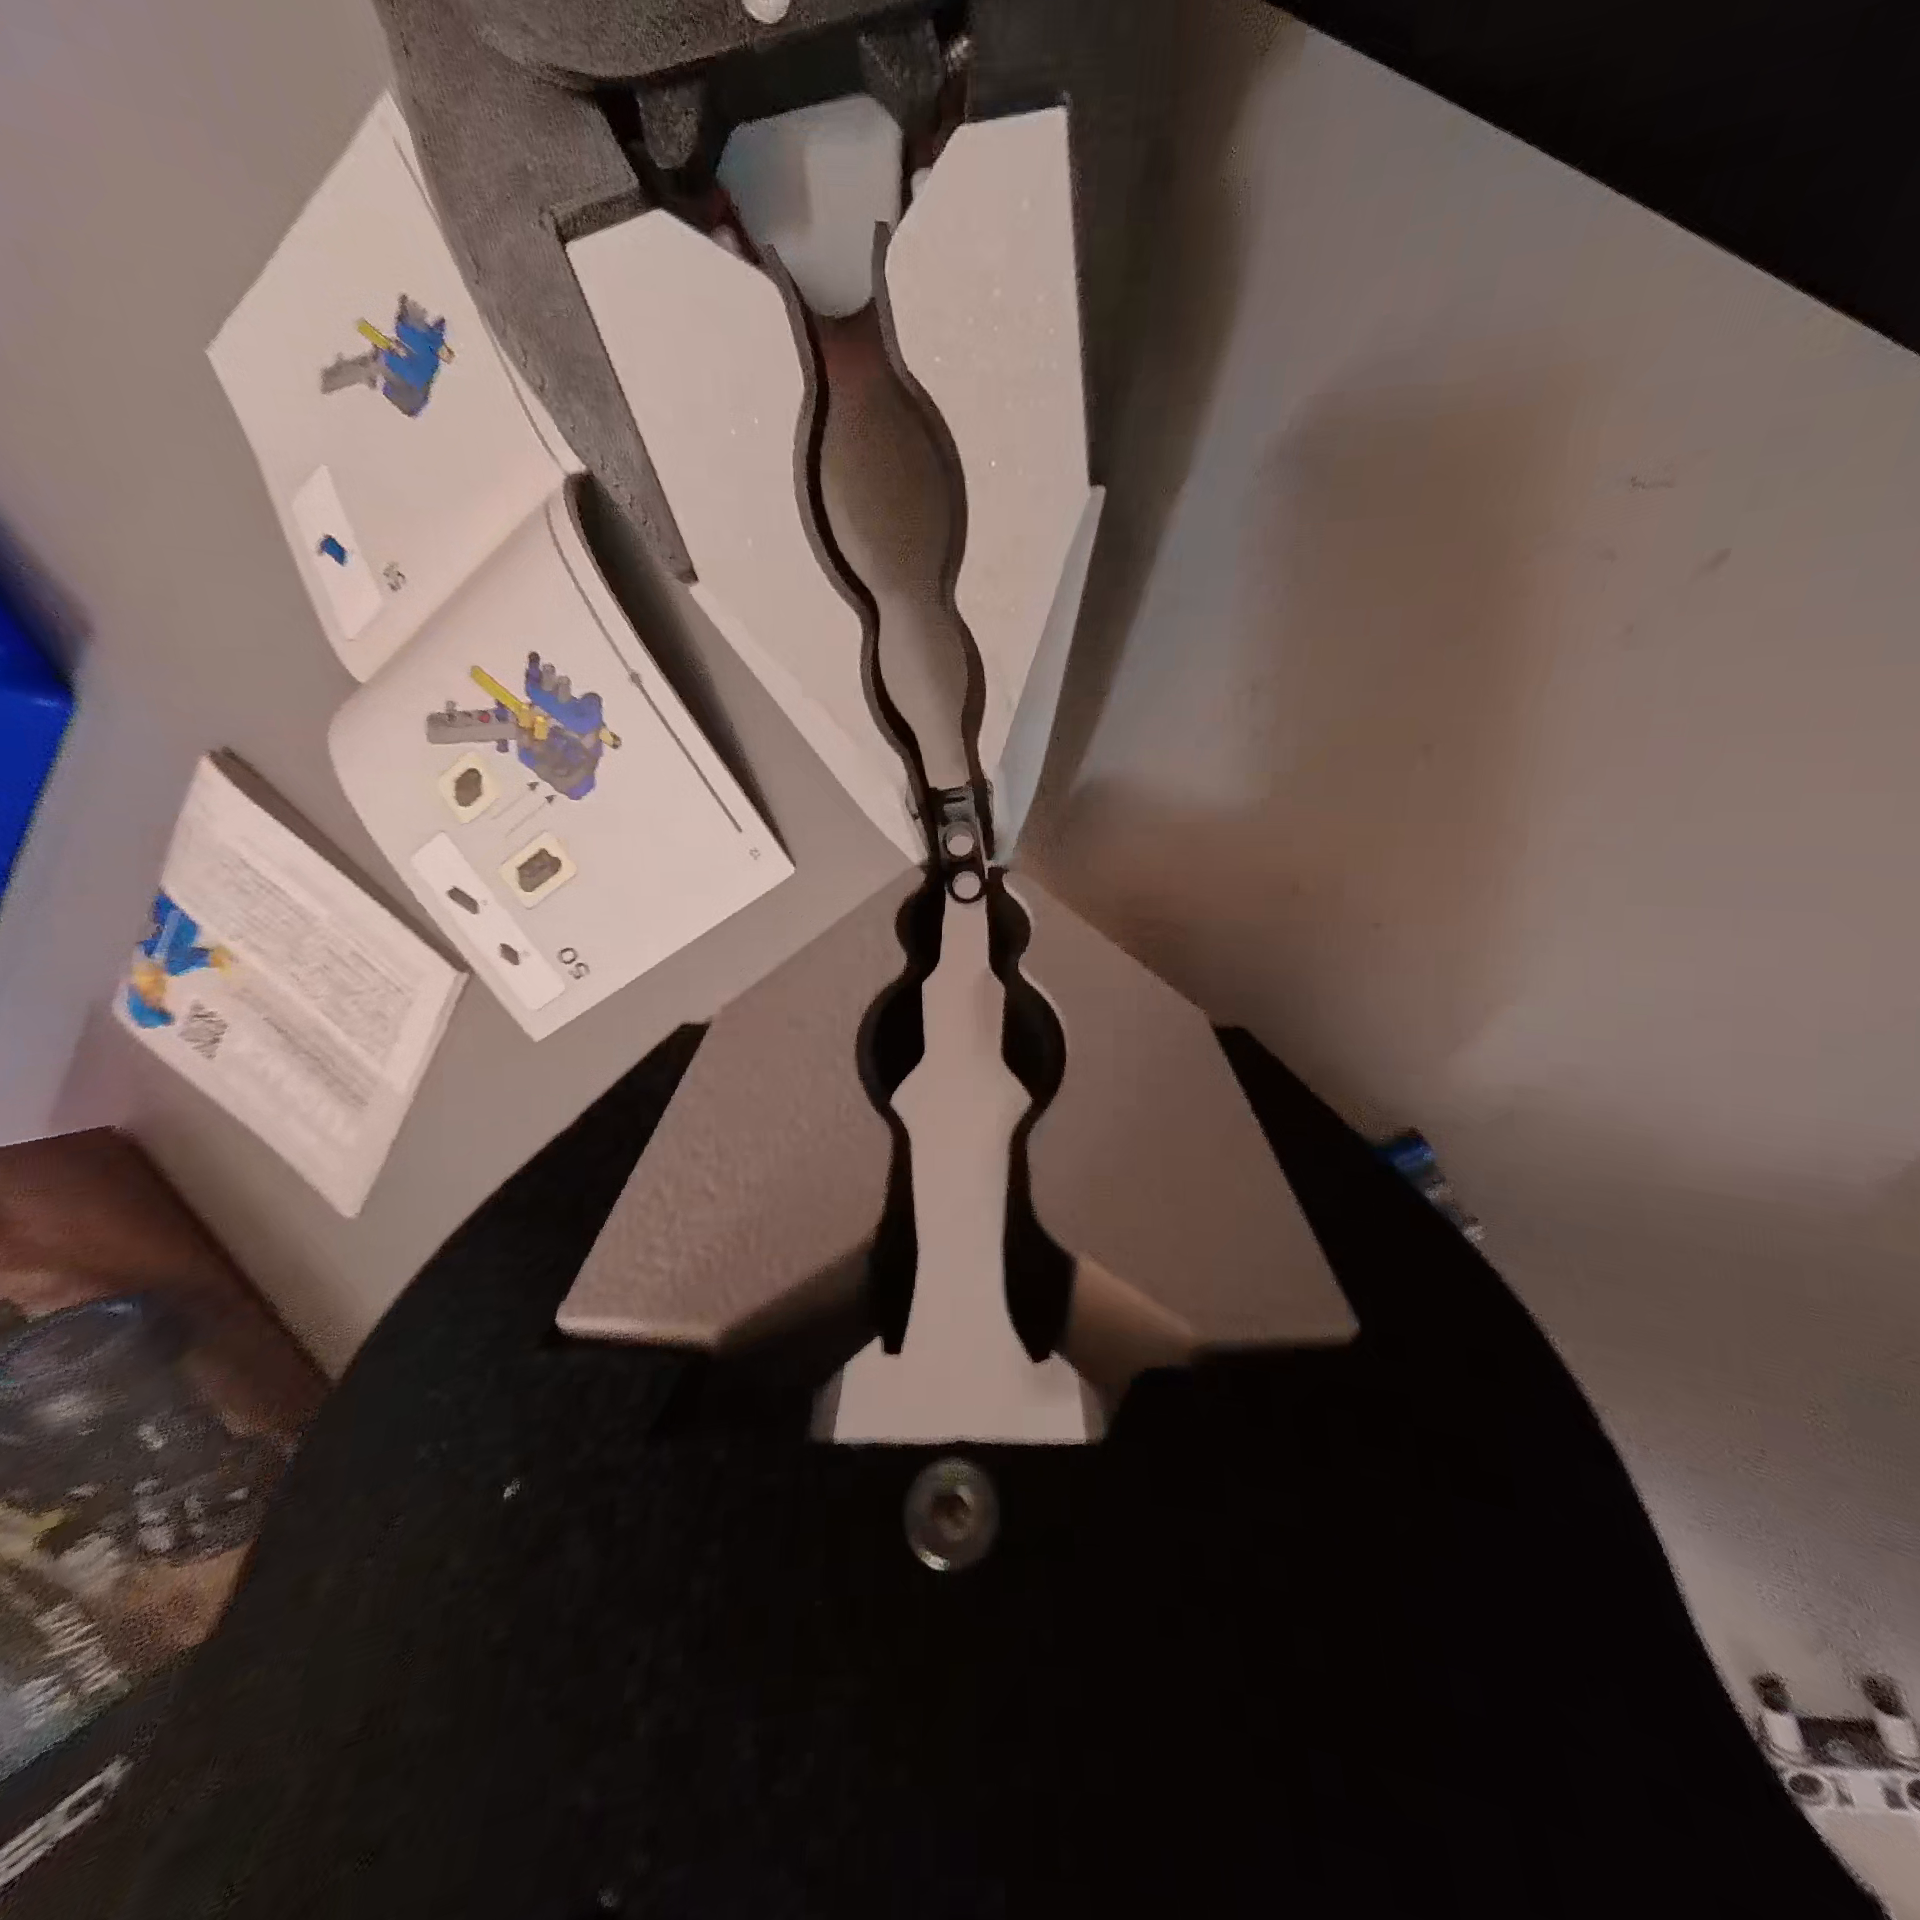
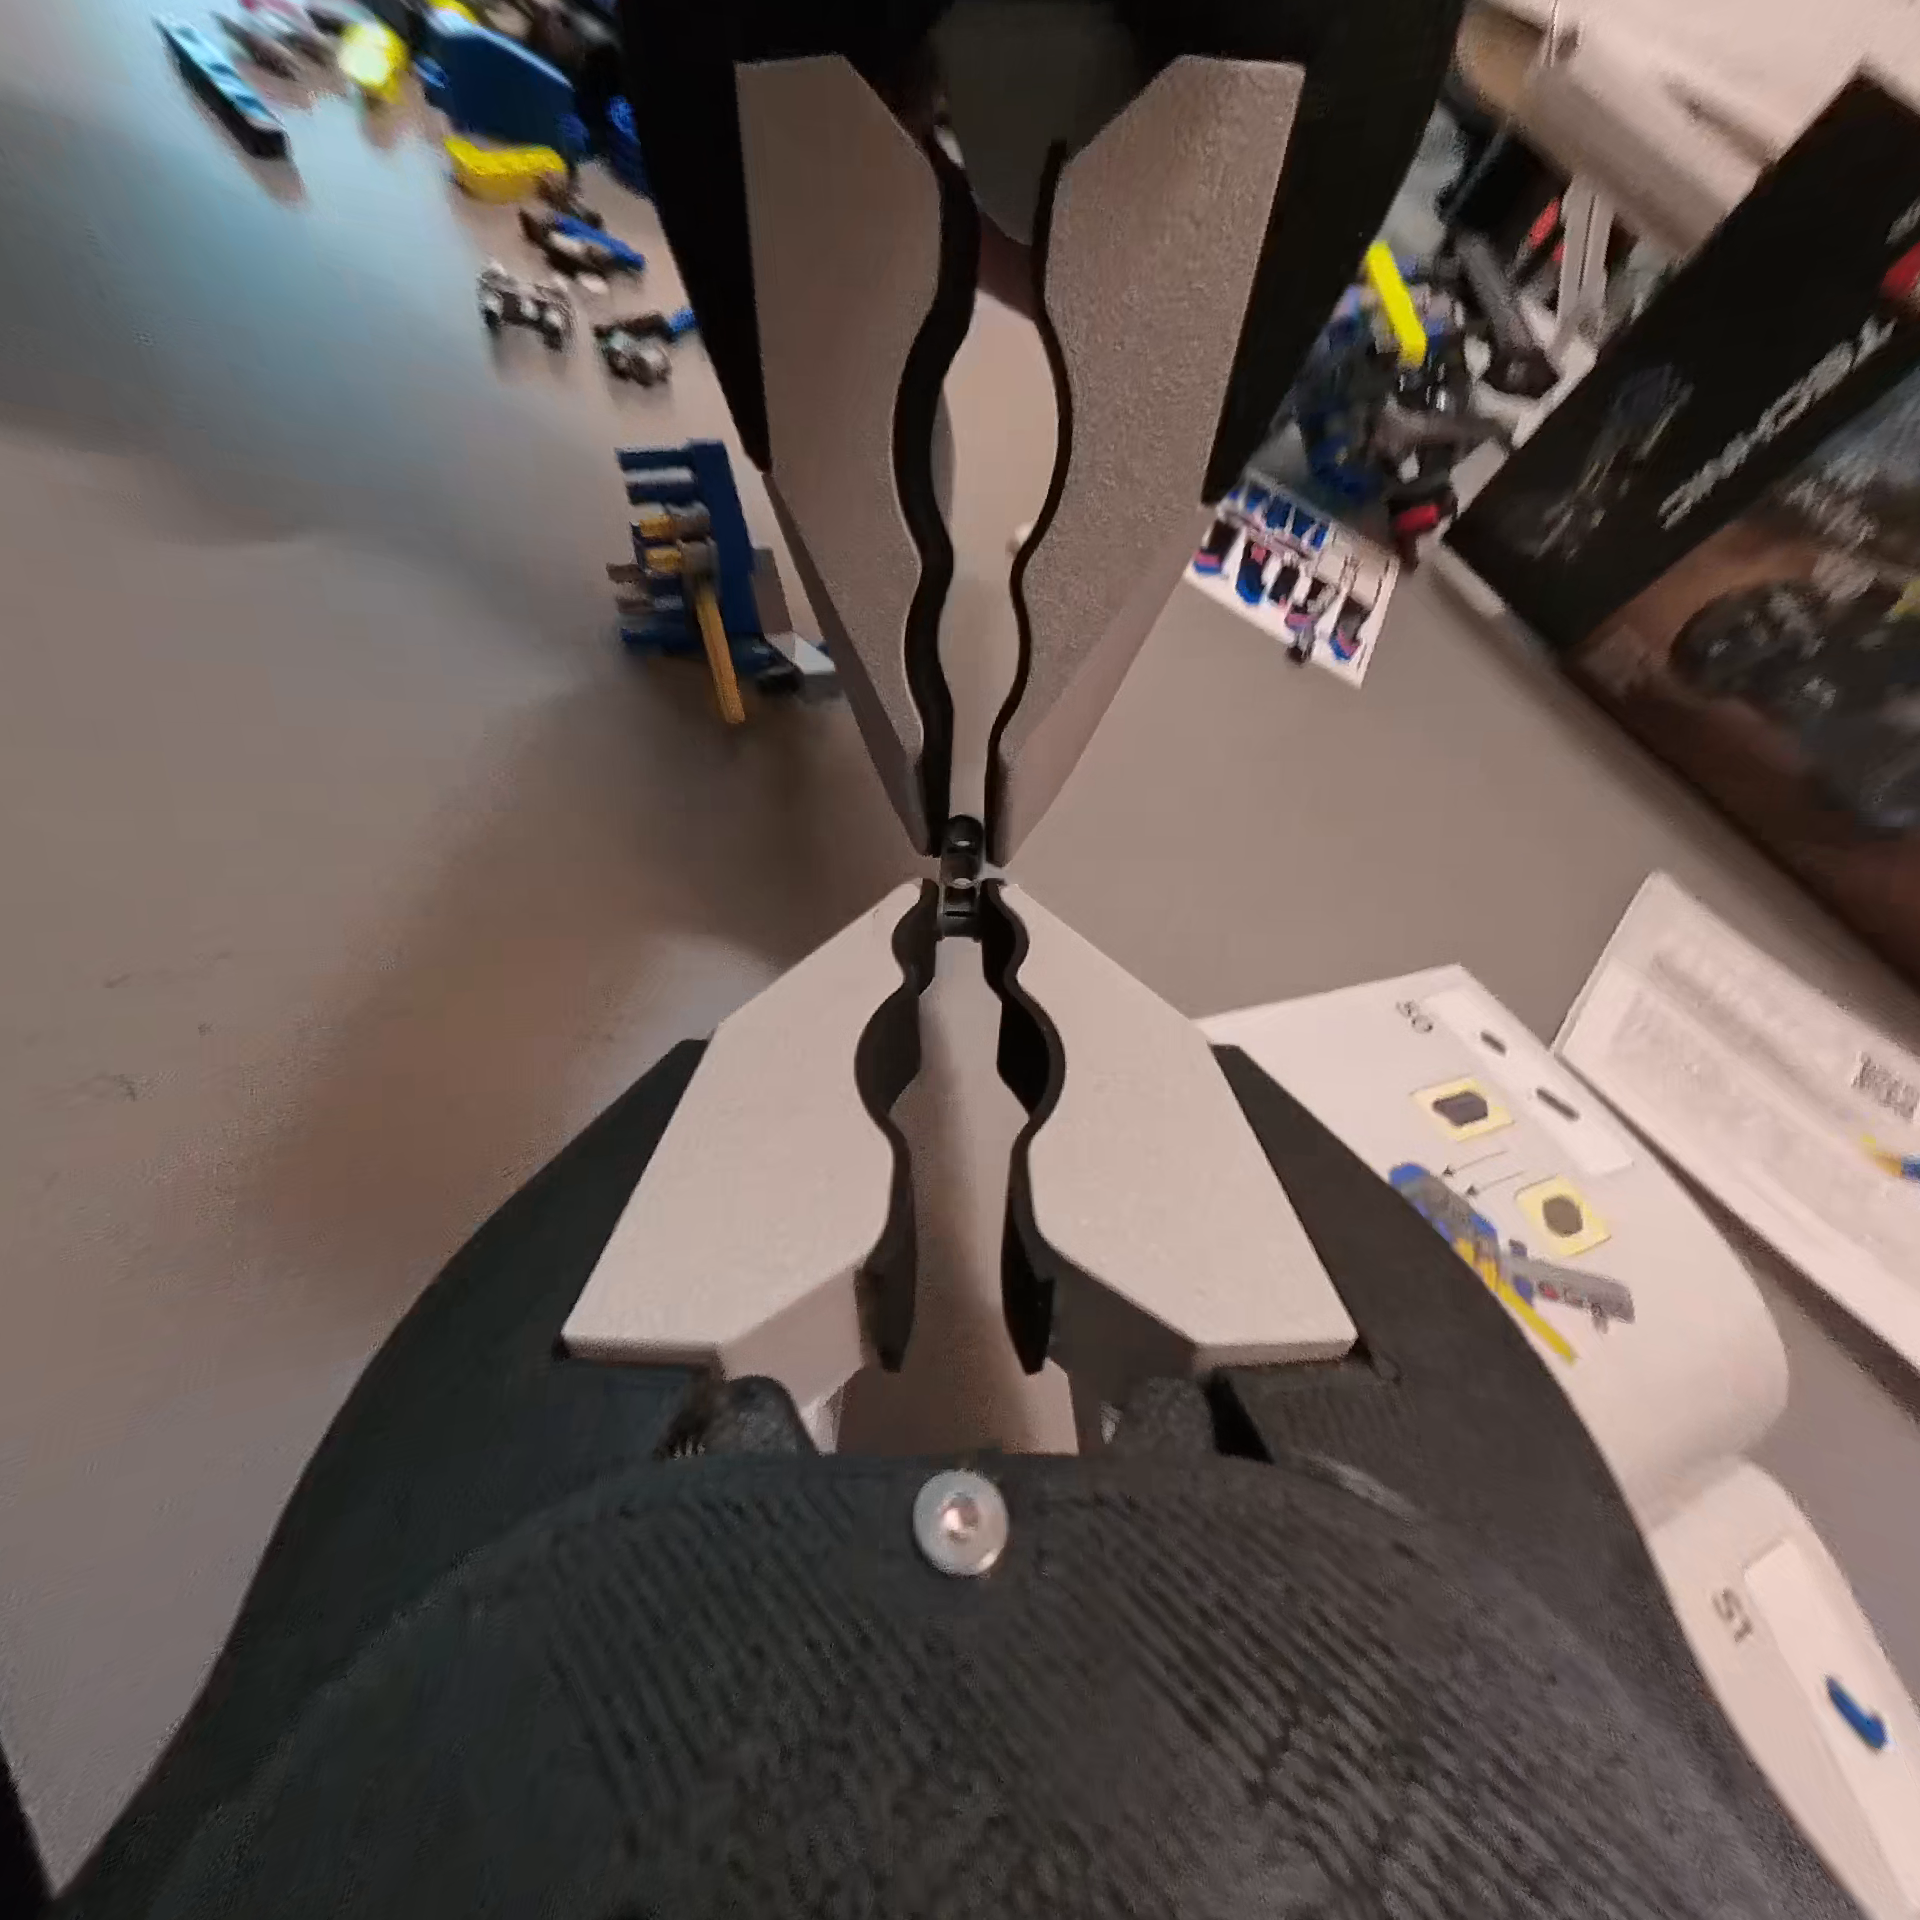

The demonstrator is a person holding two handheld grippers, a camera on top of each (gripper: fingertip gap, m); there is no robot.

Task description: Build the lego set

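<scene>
My two grippers meet tip to tip above the grey table. In the left wrist view my left gripper (image 1: 964, 888) is shut on a small black lego piece (image 1: 966, 885) with a round hole. The right gripper (image 1: 961, 821) comes in from the top, shut on a small black lego connector (image 1: 958, 826). The two parts touch end to end. In the right wrist view my right gripper (image 2: 961, 902) holds its black connector (image 2: 958, 914), and the left gripper (image 2: 961, 831) opposite it holds its black piece (image 2: 962, 836). Whether the two parts are joined is too small to tell.
An open instruction booklet (image 1: 561, 831) (image 2: 1455, 1195) lies beside a leaflet (image 1: 291, 987). A blue partly built assembly (image 2: 696, 571) stands on the table. Loose pieces (image 2: 520, 156) lie farther back, beside a sticker sheet (image 2: 1288, 582), another assembly (image 2: 1392, 384) and the set's box (image 2: 1714, 468). The grippers are tip to tip, or close to it.
</scene>
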